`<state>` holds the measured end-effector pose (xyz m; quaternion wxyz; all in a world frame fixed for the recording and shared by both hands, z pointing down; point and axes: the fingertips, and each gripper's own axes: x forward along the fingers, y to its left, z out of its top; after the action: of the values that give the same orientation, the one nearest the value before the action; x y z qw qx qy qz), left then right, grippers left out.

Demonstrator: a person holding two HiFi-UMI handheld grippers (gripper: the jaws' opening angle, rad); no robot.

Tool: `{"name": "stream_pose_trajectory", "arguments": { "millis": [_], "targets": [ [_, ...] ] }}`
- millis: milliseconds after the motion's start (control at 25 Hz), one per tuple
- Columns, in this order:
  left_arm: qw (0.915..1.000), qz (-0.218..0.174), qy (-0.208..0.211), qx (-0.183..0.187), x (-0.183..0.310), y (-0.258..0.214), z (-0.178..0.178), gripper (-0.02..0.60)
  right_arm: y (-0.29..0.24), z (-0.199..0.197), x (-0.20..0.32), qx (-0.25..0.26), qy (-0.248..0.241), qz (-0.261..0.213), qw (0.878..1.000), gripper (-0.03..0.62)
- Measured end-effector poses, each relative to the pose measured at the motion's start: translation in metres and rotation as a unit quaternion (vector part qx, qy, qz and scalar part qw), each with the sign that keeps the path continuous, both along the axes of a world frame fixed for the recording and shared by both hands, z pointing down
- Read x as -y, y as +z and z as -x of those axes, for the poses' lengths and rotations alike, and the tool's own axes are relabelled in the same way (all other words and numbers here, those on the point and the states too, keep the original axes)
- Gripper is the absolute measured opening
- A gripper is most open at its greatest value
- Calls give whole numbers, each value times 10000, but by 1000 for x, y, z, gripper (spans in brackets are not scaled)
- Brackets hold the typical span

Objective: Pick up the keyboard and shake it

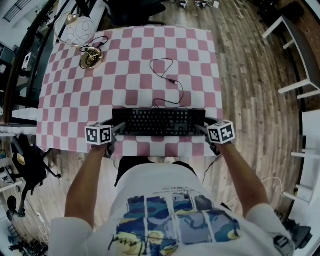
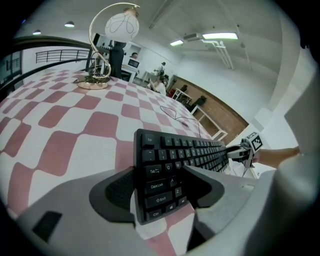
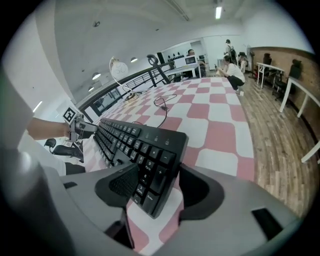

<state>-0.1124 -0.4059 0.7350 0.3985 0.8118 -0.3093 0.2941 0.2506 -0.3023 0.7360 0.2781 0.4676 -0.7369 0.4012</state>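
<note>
A black keyboard (image 1: 159,121) lies crosswise over the front edge of the pink-and-white checked table (image 1: 75,100). My left gripper (image 1: 119,129) holds its left end, and my right gripper (image 1: 201,129) holds its right end. In the left gripper view the keyboard (image 2: 190,150) sits between the jaws of the left gripper (image 2: 160,187), with one jaw over the keys and the other behind its edge. In the right gripper view the number-pad end (image 3: 150,155) sits the same way in the right gripper (image 3: 150,187), tilted, its corner off the cloth. The keyboard's black cable (image 1: 167,75) trails back across the table.
A lamp with a white globe shade (image 1: 80,32) and a brass base (image 1: 91,57) stands at the table's far left corner. Wooden floor and white furniture (image 1: 295,55) lie to the right. A dark chair (image 1: 135,12) stands behind the table, and people are far off in the room.
</note>
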Motion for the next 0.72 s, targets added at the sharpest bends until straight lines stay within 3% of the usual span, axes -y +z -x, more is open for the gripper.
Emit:
{"name": "stream_pose_trajectory", "arguments": {
  "millis": [400, 720],
  "targets": [
    [9945, -1018, -257, -14, 17, -61, -5, 284, -56, -13, 20, -273, -73, -943, 9951, 239],
    [9838, -1722, -470, -154, 31, -124, -1, 284, -132, -14, 55, -820, -460, -2004, 9752, 238]
  ]
}}
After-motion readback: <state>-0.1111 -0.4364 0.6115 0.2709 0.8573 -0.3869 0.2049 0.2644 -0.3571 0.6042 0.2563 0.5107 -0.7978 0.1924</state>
